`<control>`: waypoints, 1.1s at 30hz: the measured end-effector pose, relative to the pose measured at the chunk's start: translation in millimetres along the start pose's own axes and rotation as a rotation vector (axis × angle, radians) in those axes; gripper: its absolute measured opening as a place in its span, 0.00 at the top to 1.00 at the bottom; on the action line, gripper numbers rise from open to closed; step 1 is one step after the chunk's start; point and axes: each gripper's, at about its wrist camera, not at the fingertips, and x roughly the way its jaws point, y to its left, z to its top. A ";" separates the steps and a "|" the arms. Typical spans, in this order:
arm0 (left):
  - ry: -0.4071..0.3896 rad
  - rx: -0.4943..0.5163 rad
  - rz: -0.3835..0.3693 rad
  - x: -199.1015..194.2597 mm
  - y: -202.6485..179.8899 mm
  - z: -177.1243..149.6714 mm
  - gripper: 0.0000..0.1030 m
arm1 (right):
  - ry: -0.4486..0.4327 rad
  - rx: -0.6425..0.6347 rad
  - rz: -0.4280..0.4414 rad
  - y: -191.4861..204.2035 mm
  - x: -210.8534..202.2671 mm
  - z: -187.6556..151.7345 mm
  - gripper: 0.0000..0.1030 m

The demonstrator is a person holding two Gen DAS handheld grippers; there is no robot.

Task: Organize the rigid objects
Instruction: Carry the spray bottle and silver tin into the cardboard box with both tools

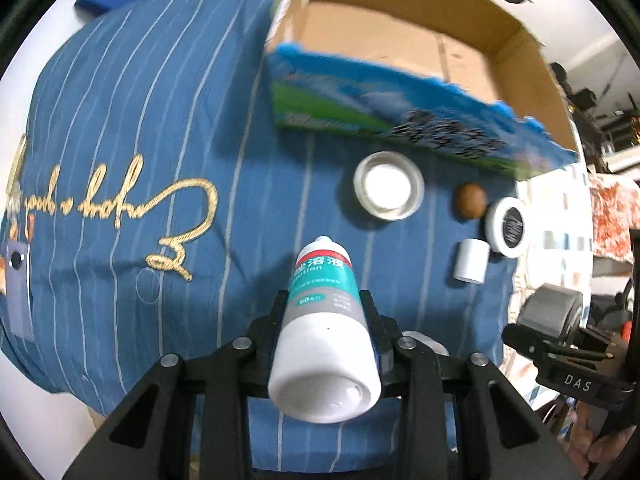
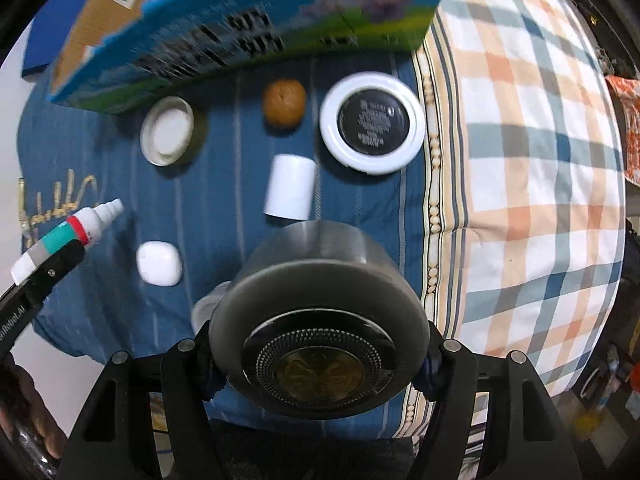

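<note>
Both claws loaded above the blue striped cloth.
Left claw clamped tight on a smooth white plastic bottle with a teal label, cap pointing down. Right claw about half open, pads pressing a round dark-grey tin, gold emblem showing. Printed cardboard box sits beyond; white cylinder and brown ball on the cloth.

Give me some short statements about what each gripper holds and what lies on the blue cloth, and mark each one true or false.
1. The left gripper is shut on the white bottle. True.
2. The right gripper is empty. False: it holds the grey round tin.
3. The cardboard box already holds a jar. False: it looks empty.
4. The brown ball lies on the blue cloth. True.
</note>
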 end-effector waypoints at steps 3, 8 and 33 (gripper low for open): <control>-0.011 0.027 -0.015 -8.4 -3.7 7.0 0.71 | -0.019 -0.009 0.017 10.0 -25.2 8.1 0.30; -0.044 0.066 -0.030 -13.5 -30.8 8.7 0.71 | -0.068 -0.030 0.026 37.7 -61.9 6.5 0.30; -0.343 0.164 -0.158 -116.7 -79.9 154.6 0.71 | -0.288 -0.055 0.066 52.5 -189.7 138.6 0.30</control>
